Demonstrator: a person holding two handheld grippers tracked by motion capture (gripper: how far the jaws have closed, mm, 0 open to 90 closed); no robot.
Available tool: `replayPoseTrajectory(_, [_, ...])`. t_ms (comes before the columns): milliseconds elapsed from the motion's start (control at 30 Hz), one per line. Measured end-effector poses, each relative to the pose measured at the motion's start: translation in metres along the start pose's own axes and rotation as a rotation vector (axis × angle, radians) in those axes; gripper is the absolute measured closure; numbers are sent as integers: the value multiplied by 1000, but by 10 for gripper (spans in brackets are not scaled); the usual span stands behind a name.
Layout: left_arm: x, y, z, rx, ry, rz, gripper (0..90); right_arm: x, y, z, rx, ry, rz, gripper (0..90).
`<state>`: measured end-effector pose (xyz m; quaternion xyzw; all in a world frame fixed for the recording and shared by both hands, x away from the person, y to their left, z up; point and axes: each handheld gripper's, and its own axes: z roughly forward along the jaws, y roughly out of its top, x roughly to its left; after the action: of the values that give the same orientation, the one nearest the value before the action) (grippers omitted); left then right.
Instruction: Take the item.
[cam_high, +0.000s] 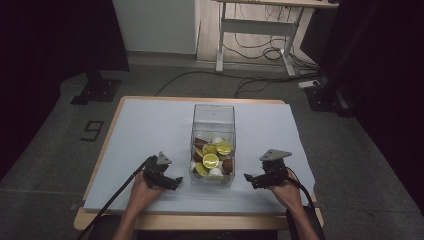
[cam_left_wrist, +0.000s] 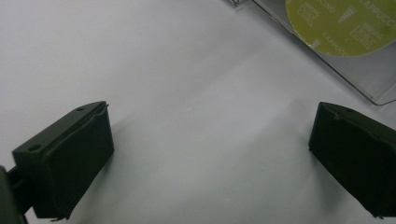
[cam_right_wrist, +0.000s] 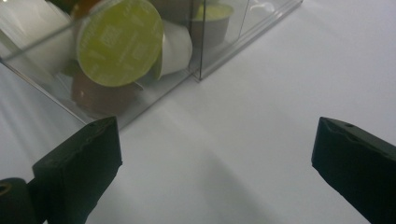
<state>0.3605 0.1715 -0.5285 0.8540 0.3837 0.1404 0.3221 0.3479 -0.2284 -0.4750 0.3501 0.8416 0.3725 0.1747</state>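
A clear box (cam_high: 213, 145) stands on the white table (cam_high: 150, 130), near its front edge, with a heap of coffee pods (cam_high: 212, 159) in its bottom, most of them with green lids. The left gripper (cam_high: 166, 181) rests on the table just left of the box and the right gripper (cam_high: 254, 181) just right of it, each with its jaws spread wide and nothing between them (both held low, pointing inward at the box walls). This looks like the approach before anything is taken. Next, one gripper probably needs to rise above the open top and come down onto a single pod.
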Motion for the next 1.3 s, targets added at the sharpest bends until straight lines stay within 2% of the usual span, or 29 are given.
replayPoseTrajectory(633, [0, 0, 0, 0, 0, 1, 0, 12, 30, -9, -3, 82, -4, 28])
replayPoseTrajectory(867, [0, 0, 0, 1, 1, 2, 0, 21, 46, -7, -15, 107, -32, 33])
replayPoseTrajectory(1133, [0, 0, 0, 1, 1, 1, 0, 30, 59, -3, -20, 159, -33, 67])
replayPoseTrajectory(1300, [0, 0, 0, 0, 1, 1, 0, 35, 67, 1, -15, 167, -49, 100])
